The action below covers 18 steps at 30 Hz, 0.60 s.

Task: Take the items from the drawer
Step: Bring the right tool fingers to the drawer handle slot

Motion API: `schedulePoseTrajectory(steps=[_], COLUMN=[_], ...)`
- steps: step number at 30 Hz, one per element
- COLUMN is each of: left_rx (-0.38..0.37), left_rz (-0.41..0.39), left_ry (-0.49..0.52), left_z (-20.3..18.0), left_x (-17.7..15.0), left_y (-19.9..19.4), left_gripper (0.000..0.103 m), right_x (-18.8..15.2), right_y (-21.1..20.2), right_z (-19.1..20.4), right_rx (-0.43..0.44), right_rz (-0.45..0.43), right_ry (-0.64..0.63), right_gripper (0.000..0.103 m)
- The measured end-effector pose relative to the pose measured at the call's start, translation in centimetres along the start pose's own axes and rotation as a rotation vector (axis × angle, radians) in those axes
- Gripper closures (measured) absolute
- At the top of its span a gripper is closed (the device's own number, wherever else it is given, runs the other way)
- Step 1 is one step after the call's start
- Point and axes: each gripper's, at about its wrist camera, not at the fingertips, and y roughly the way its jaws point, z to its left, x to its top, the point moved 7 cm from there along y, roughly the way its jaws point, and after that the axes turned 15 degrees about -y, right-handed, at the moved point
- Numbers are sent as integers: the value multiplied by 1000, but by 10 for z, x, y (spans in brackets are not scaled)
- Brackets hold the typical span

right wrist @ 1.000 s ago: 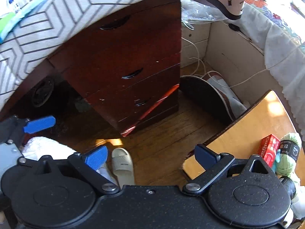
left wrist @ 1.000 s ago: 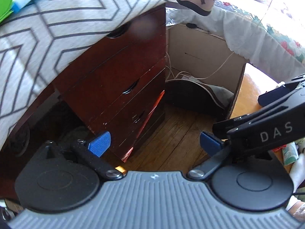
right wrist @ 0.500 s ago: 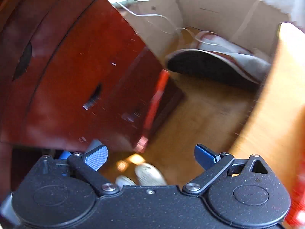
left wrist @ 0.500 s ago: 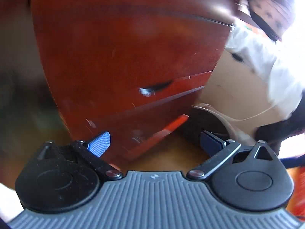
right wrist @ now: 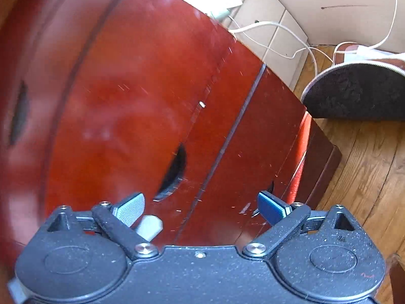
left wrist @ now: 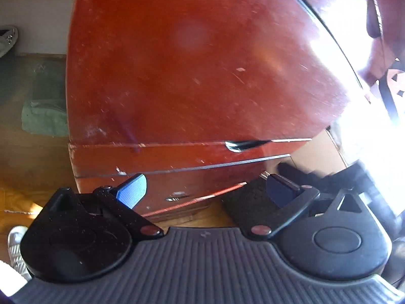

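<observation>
Pretty clearly someone's home, looks like a bedroom or living room. There's a glossy reddish-brown wooden dresser (right wrist: pixel 141 106) with scuffed drawer fronts and cut-out handle slots (right wrist: pixel 172 172), sitting on a worn plank wood floor (right wrist: pixel 367 167). White charger cables (right wrist: pixel 291 43) trail along the cream wall down by the skirting, and a dark fabric bag (right wrist: pixel 354 91) lies on the floor next to it. A folded green cloth (left wrist: pixel 43 119) sits on the floor beside the dresser too.

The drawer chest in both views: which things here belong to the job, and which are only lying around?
For the job:
- drawer chest, all drawers shut
- drawer handle slot
- right hand-held gripper, open
- left hand-held gripper, open

Lying about:
- white cables
- green cloth
- dark cushion
</observation>
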Motion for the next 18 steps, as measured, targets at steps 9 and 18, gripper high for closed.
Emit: schedulePoseTrajectory(steps=[9, 18], left_rx=[9, 56], left_rz=[104, 61], left_ry=[-297, -286], left_z=[44, 64], left_x=[4, 0], left_y=[19, 11], left_gripper=[0, 0], right_x=[-9, -2], right_y=[30, 38], right_z=[-2, -9], right_rx=[45, 63], right_rz=[-14, -137], right_ry=[82, 181], right_gripper=[27, 25])
